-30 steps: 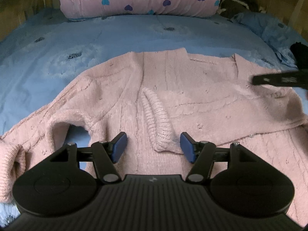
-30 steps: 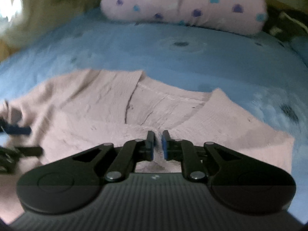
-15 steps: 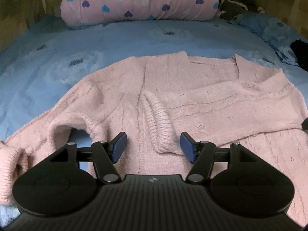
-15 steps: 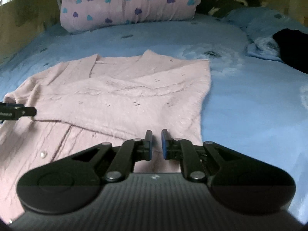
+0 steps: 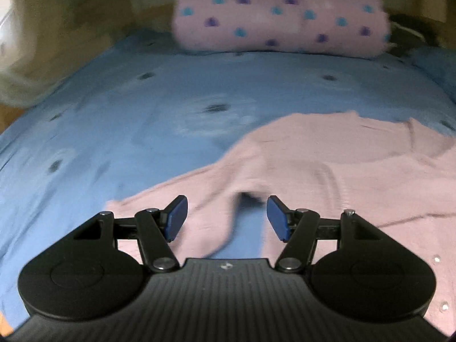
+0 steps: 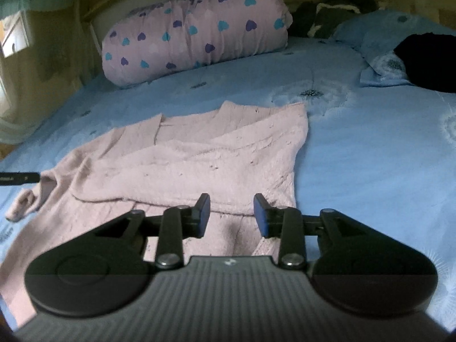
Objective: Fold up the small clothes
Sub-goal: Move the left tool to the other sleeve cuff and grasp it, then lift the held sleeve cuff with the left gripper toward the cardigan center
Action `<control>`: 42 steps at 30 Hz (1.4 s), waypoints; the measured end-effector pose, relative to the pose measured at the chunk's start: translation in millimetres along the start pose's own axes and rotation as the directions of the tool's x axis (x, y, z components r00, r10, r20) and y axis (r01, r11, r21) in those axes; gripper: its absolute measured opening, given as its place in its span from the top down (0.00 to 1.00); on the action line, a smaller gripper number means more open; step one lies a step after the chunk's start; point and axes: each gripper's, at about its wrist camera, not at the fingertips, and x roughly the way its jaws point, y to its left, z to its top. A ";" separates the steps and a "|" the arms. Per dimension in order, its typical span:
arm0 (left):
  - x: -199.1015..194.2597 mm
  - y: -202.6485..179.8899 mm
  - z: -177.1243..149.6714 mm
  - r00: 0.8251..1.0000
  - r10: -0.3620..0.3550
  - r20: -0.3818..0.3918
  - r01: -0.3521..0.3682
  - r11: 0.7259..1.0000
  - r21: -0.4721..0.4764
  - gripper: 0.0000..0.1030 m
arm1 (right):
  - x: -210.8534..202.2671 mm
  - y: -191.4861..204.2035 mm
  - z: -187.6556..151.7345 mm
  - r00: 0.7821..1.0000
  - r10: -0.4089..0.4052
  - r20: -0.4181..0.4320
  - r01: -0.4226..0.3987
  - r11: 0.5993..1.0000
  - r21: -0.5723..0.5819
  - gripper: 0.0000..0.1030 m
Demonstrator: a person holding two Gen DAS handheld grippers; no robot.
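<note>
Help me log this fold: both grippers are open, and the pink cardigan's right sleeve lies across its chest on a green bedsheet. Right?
Not quite: the bedsheet is blue, as the right wrist view shows. The rest holds: the left gripper and right gripper are open, and the cardigan's sleeve lies across its chest.

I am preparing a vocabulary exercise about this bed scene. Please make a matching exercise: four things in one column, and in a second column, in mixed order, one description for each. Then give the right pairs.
Things
1. pink sweater
2. rolled quilt
3. black cloth
4. right gripper

Descriptions
A. lilac with blue and purple hearts, at the head of the bed
B. jaws open, over the sweater's lower part
C. spread on the blue sheet, one sleeve folded across the chest
D. dark heap at the far right edge

Pairs: 1-C, 2-A, 3-D, 4-B
</note>
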 end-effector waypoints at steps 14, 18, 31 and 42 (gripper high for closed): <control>13.9 83.3 -18.6 0.989 0.095 -0.113 -0.110 0.983 -0.143 0.34 | -0.7 3.2 -1.5 0.999 -0.015 -0.043 0.014 0.999 -0.029 0.64; 21.2 61.7 -21.6 0.984 0.136 -0.120 -0.140 0.990 -0.033 0.34 | 3.0 5.7 -2.8 0.998 -0.024 -0.064 0.022 0.999 -0.036 0.64; 55.1 84.2 -41.0 0.969 0.199 -0.149 -0.209 0.976 -0.054 0.36 | 5.6 6.9 -4.4 0.996 -0.045 -0.078 0.042 0.998 -0.038 0.64; 27.6 106.8 -34.7 0.996 0.073 -0.059 -0.083 0.978 -0.192 0.84 | 10.6 7.6 -5.4 0.994 -0.053 -0.092 0.049 0.998 -0.040 0.64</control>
